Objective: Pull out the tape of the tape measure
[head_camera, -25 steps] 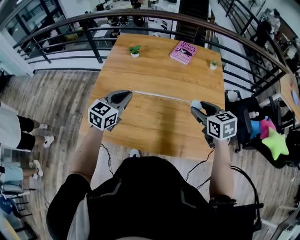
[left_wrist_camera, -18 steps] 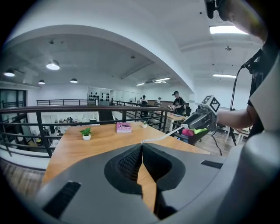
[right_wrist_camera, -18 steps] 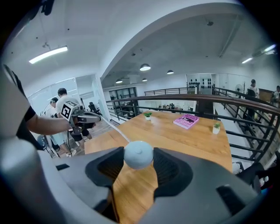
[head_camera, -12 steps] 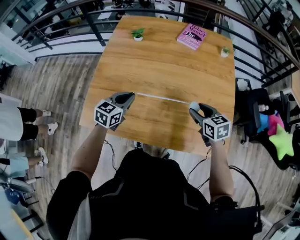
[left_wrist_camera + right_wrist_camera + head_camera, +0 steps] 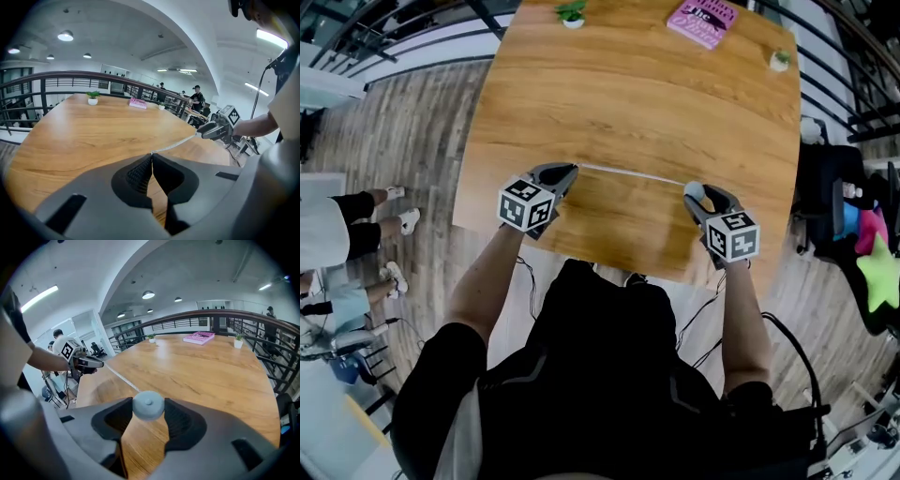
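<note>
The table (image 5: 628,103) is smooth, satin-sheened wood, the tape measure (image 5: 148,405) case matt pale plastic, the left gripper (image 5: 151,157) and right gripper (image 5: 148,414) matt grey plastic.

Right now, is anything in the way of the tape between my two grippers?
Nothing visible. The tape runs free from the left gripper to the tape measure in the right gripper, over the table.

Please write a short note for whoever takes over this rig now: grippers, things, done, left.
Left gripper: shut on the end of the thin white tape.
Right gripper: shut on the round pale blue-grey tape measure case.
Tape spans between them over the wooden table, near part.
Done: tape is pulled out. Left: probably pull further or lay it down.
</note>
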A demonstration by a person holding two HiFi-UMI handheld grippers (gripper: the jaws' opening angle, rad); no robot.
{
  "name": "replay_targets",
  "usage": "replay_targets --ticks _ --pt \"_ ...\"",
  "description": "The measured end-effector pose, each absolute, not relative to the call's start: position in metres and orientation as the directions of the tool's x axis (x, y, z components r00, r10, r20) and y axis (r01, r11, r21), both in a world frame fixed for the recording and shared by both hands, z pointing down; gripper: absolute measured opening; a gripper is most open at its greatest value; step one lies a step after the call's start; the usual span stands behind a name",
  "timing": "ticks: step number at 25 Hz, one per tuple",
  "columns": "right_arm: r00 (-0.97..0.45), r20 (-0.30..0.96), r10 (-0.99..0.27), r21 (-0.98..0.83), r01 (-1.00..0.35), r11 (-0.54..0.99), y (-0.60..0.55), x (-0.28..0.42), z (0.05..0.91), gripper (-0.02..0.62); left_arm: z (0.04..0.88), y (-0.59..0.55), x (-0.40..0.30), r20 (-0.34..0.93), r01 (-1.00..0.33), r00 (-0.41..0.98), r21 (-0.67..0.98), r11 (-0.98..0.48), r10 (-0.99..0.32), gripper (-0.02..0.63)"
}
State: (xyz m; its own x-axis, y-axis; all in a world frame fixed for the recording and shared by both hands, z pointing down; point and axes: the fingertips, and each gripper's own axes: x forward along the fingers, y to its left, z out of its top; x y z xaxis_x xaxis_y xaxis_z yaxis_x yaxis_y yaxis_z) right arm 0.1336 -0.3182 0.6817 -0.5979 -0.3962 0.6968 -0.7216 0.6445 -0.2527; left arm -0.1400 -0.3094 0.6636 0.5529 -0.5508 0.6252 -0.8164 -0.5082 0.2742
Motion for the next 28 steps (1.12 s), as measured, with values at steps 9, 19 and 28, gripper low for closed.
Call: replay_targets --ticks 9,19,28 --pt "-0.569 0.737 -0.365 -0.209 -0.705 0.678 -0.307 0.124 0.736 0.215 0.718 -0.301 -0.149 0.684 -0.844 0.514 0.297 -0.447 -0.517 0.032" --pt "-0.521 0.763 -0.384 -0.11 -0.689 0.716 -0.308 0.119 0.751 0.216 0.739 -0.304 -0.156 0.735 -0.871 0.445 0.221 -0.439 -0.512 0.034" --pt "-0.522 0.739 -0.426 -0.14 -0.738 0.661 -0.314 0.124 0.732 0.239 0.722 -0.309 -0.165 0.701 -0.885 0.442 0.24 -0.399 -0.56 0.063"
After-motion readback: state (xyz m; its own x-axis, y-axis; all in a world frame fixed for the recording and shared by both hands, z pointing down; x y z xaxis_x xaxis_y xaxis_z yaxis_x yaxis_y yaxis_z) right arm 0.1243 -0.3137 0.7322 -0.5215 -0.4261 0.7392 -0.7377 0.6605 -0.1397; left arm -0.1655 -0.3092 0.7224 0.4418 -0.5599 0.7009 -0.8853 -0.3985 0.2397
